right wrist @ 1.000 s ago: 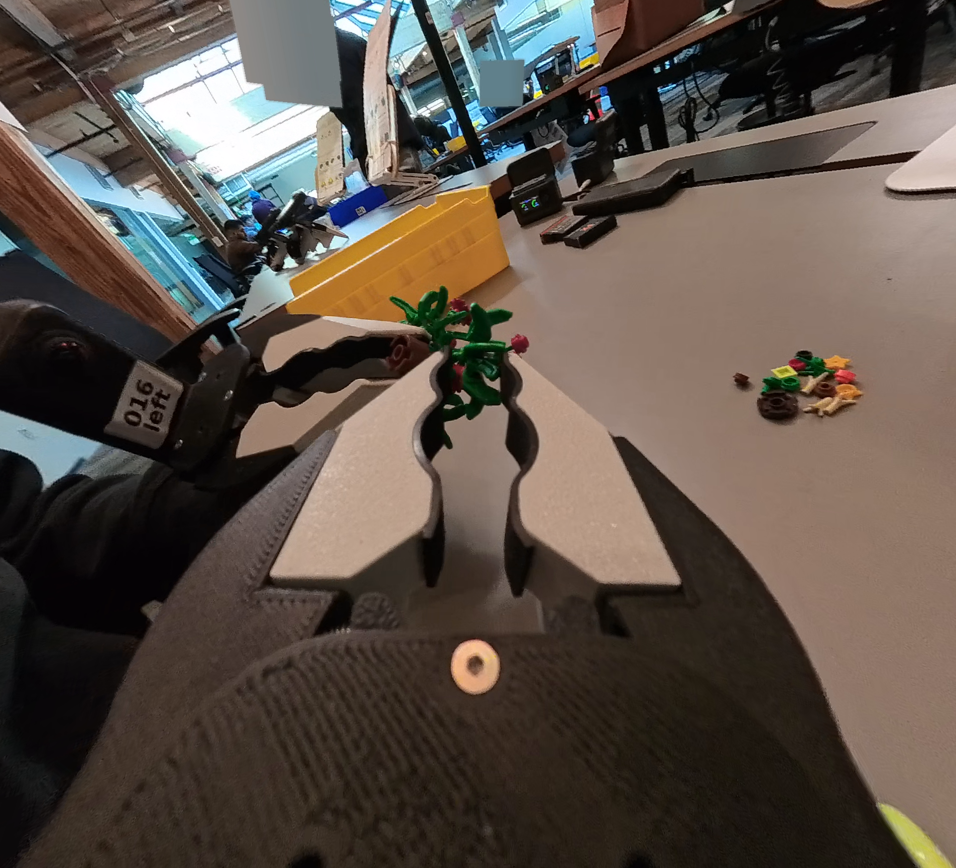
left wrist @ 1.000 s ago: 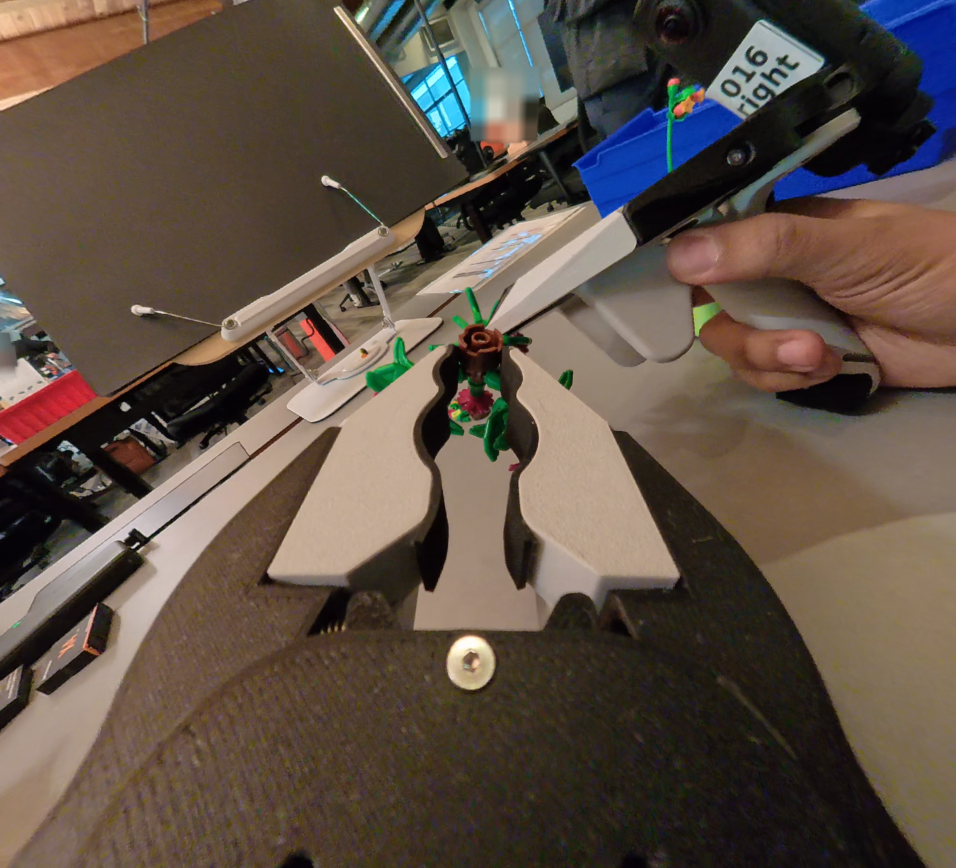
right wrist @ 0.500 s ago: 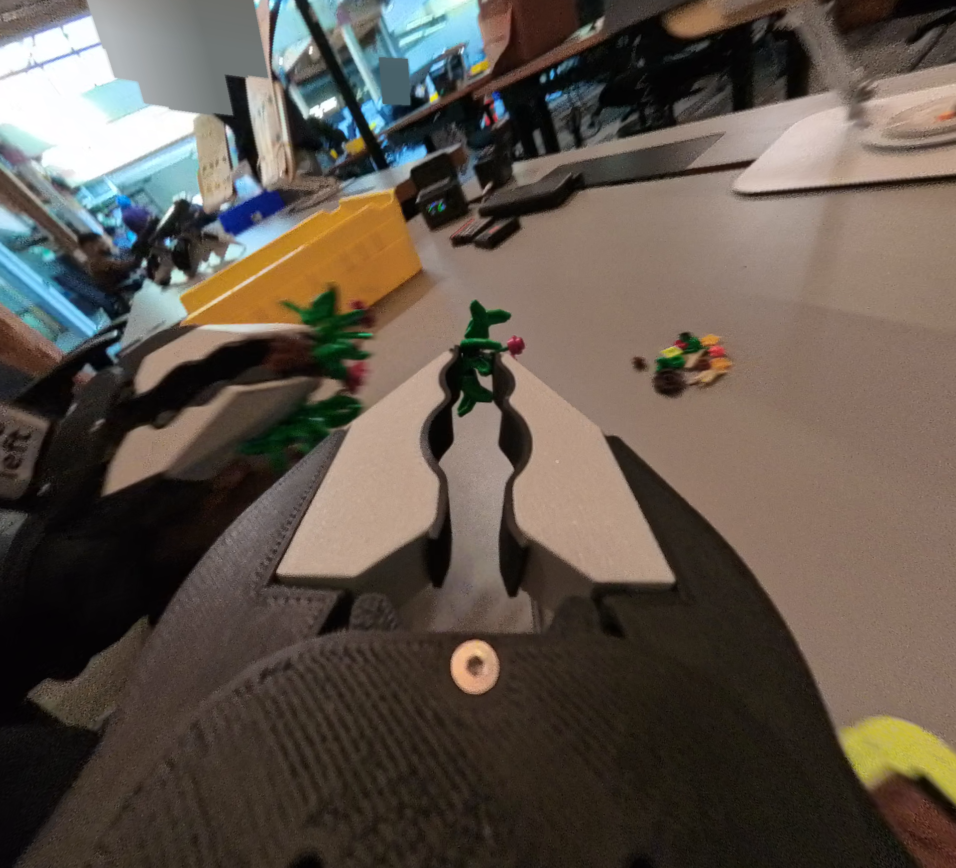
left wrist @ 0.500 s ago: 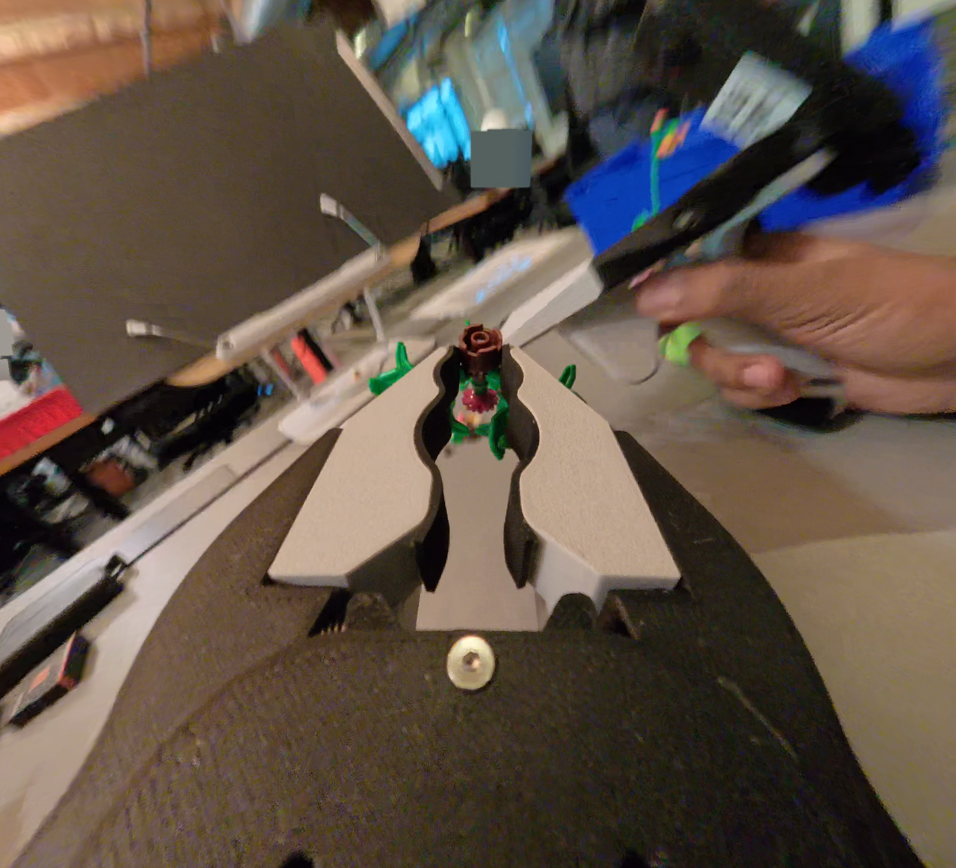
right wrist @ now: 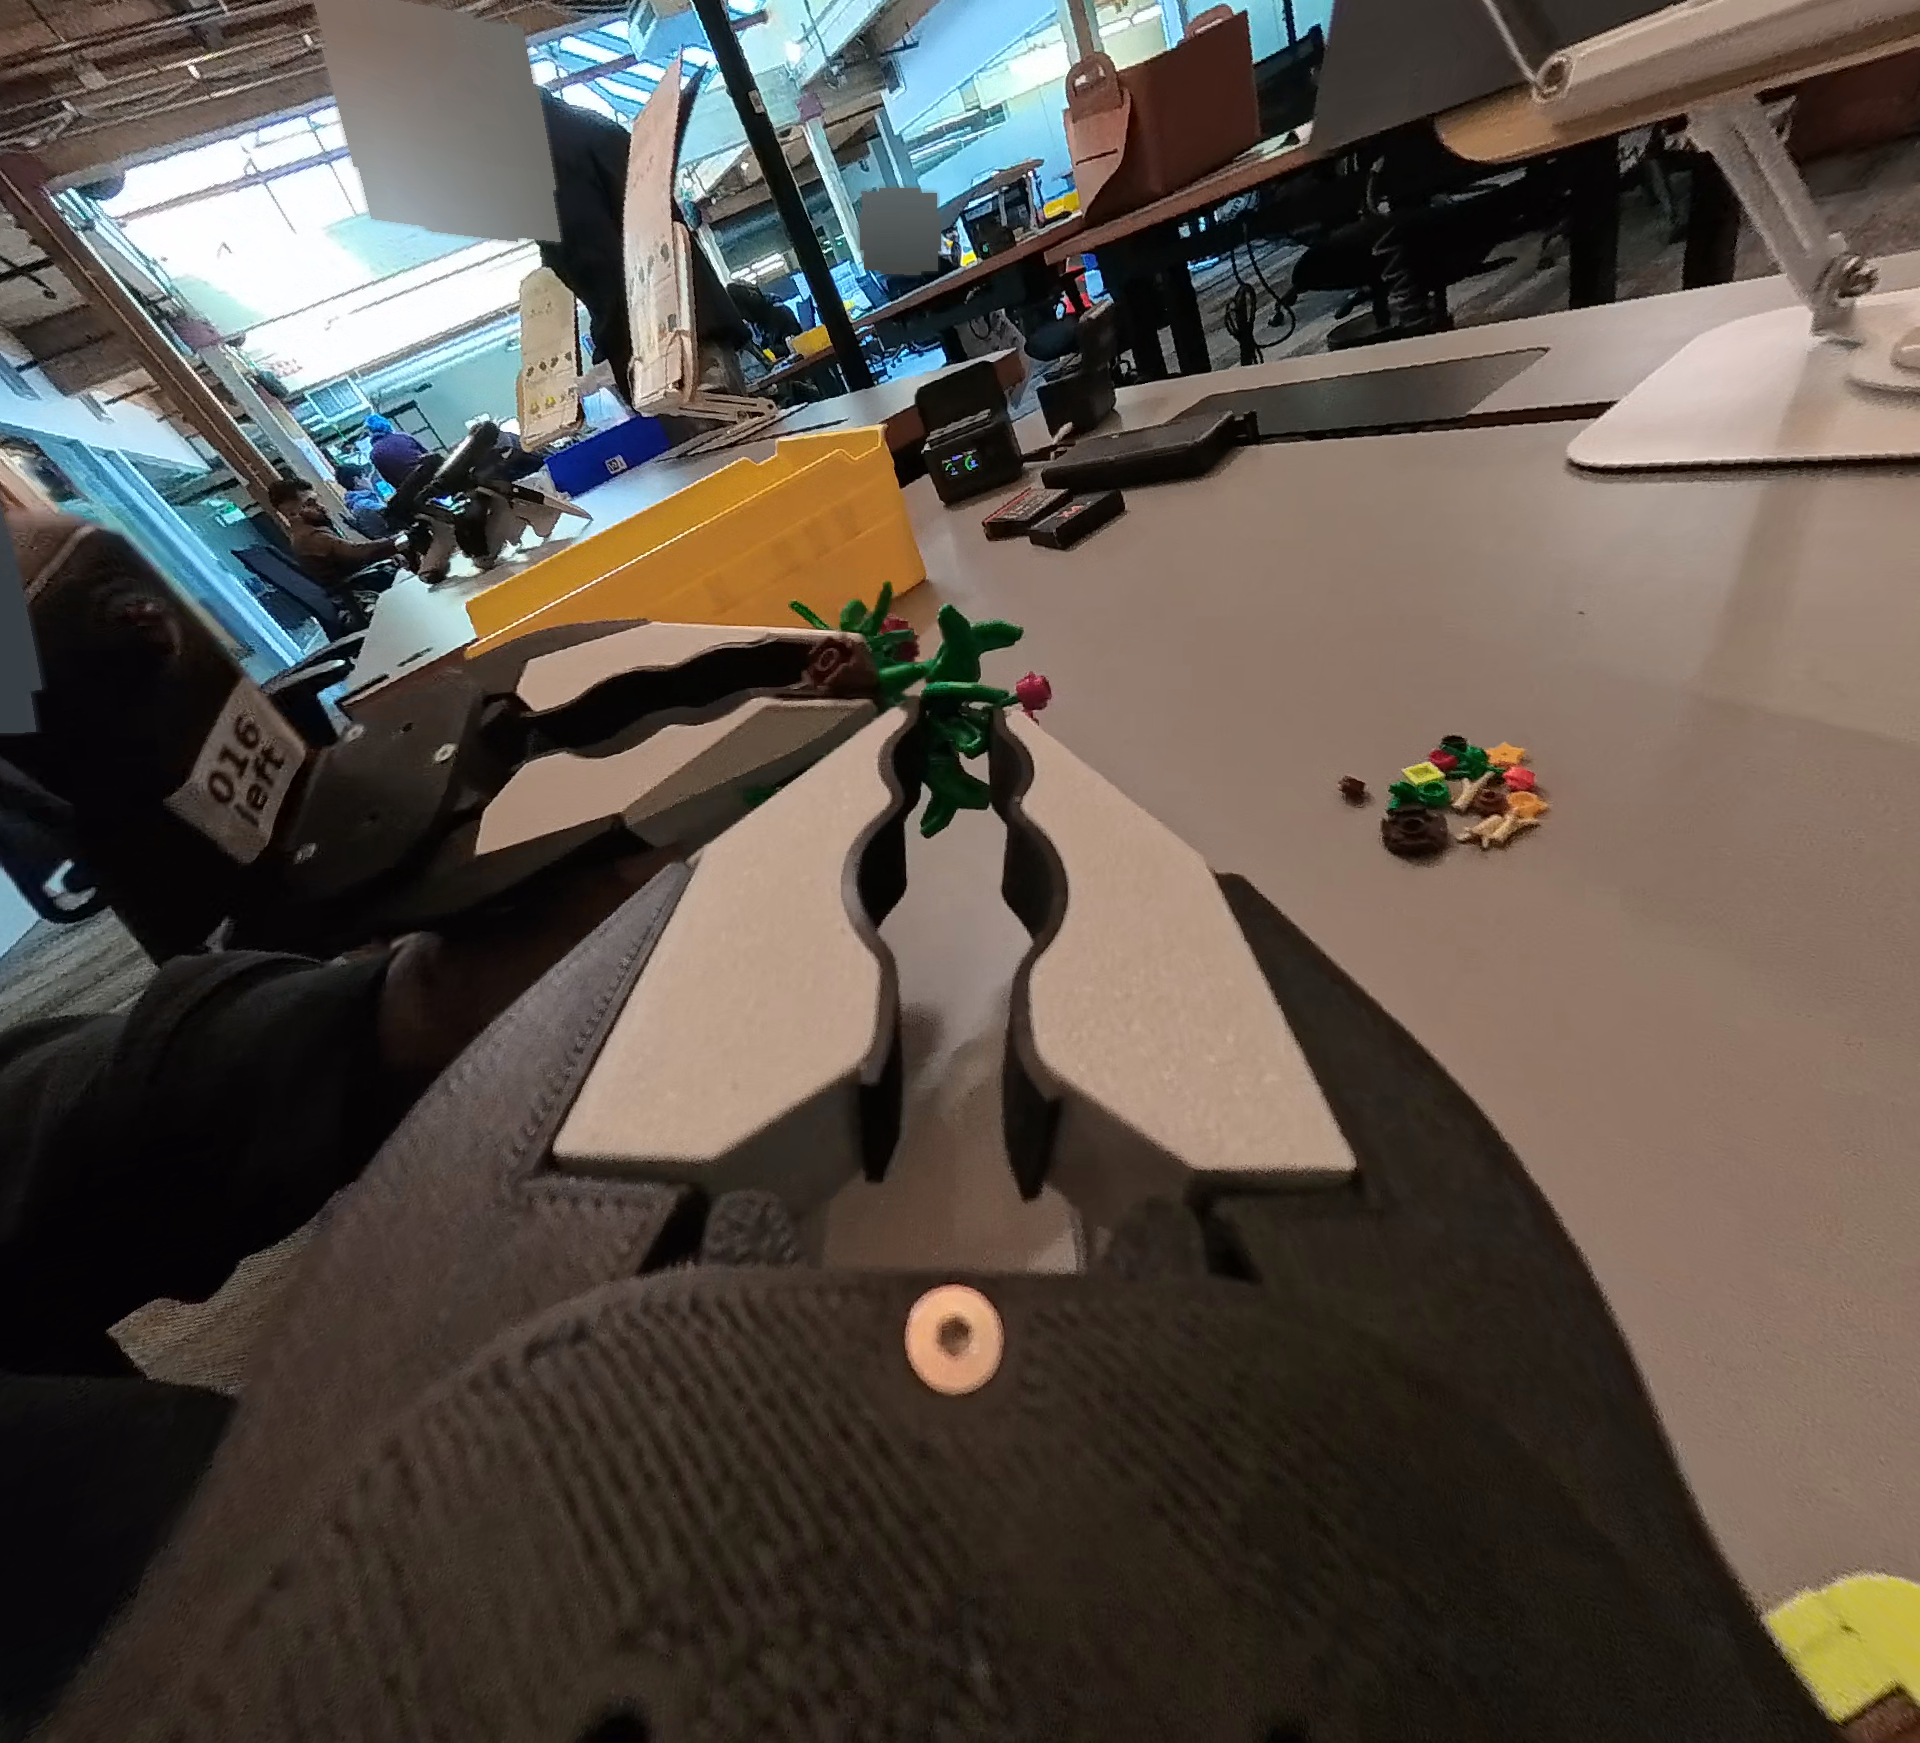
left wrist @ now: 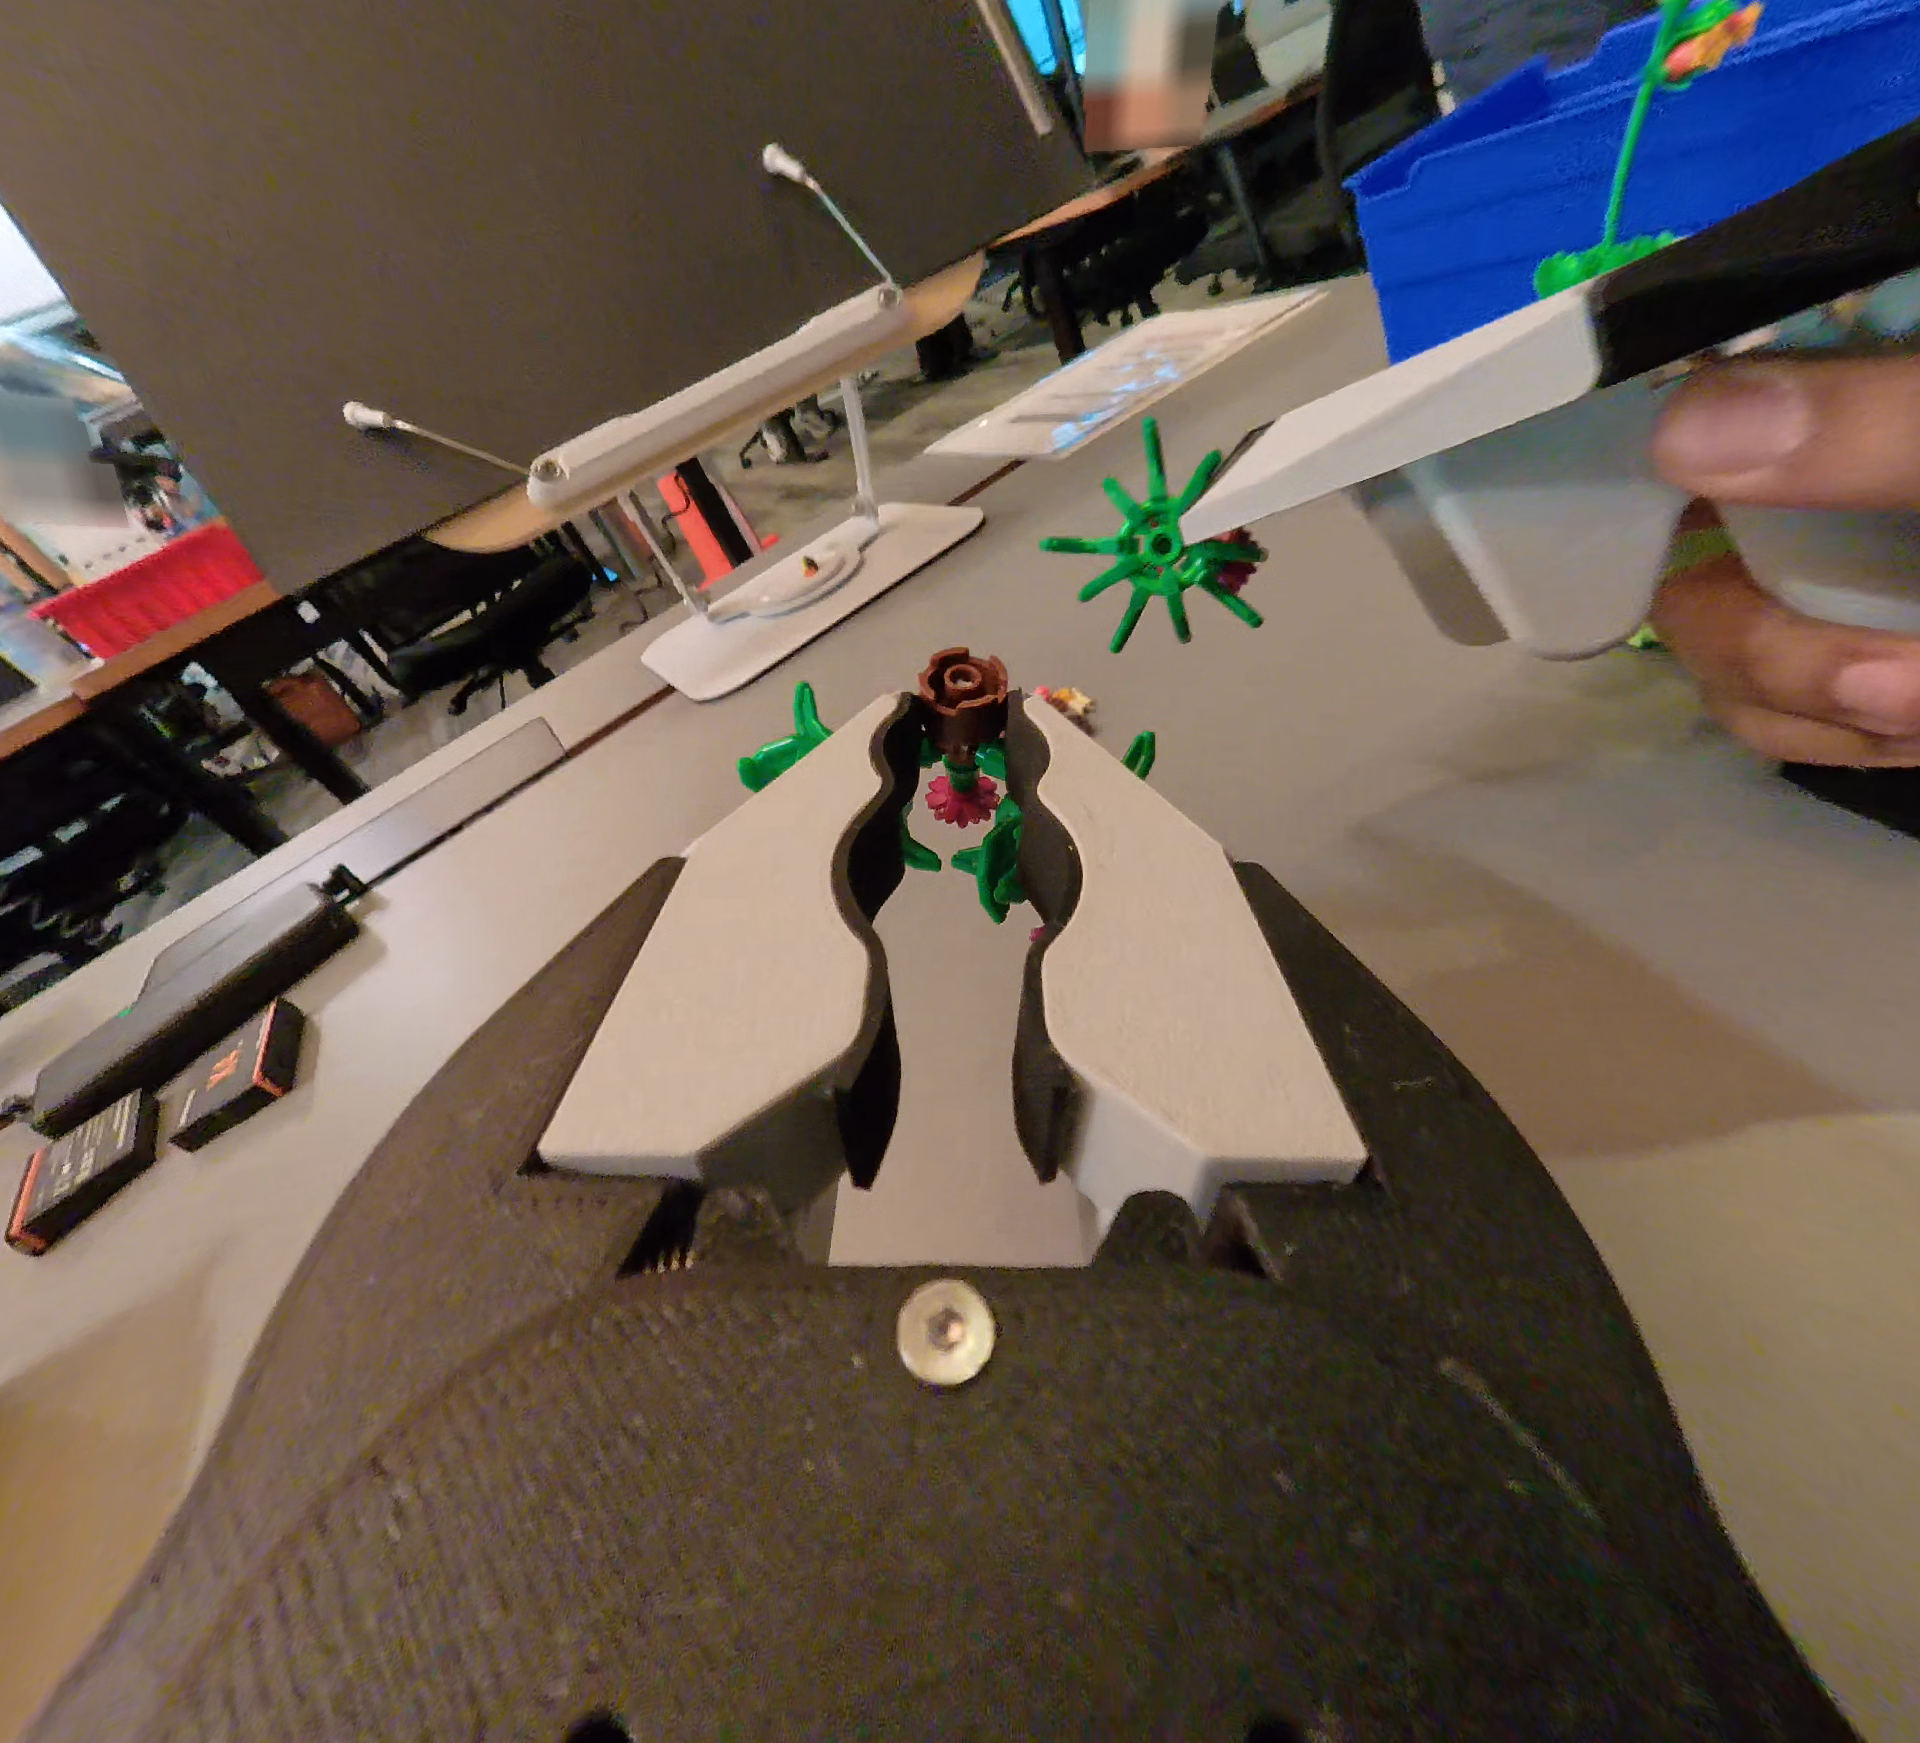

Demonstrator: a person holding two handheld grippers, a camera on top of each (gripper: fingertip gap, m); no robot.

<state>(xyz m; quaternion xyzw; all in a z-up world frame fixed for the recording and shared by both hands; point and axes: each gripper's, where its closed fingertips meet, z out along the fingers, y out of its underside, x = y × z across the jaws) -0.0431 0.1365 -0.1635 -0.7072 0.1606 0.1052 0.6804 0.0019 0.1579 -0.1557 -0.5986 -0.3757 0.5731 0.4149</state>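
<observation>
My left gripper (left wrist: 961,722) is shut on a small toy plant (left wrist: 964,694): a brown round top piece with a green stem, leaves and a pink flower below it. It is held above the grey table (left wrist: 1455,914). My right gripper (right wrist: 948,725) is shut on a green leafy stem (right wrist: 951,737) with a dark red bud. In the left wrist view the right gripper (left wrist: 1205,530) holds that spiky green piece (left wrist: 1153,545) up and to the right of the brown piece. In the right wrist view the left gripper (right wrist: 831,675) is close on the left.
A pile of small coloured toy pieces (right wrist: 1465,794) lies on the table to the right. A yellow bin (right wrist: 727,540) stands behind the left gripper. A blue bin (left wrist: 1610,166) with a tall green stem, a monitor stand base (left wrist: 821,592) and black batteries (left wrist: 156,1132) are around. The grippers' ends are close to 6 cm from one another.
The right gripper, first at the plant in the left gripper, has pulled away up and right with a green leafy stem. The left gripper keeps the brown-topped plant.
</observation>
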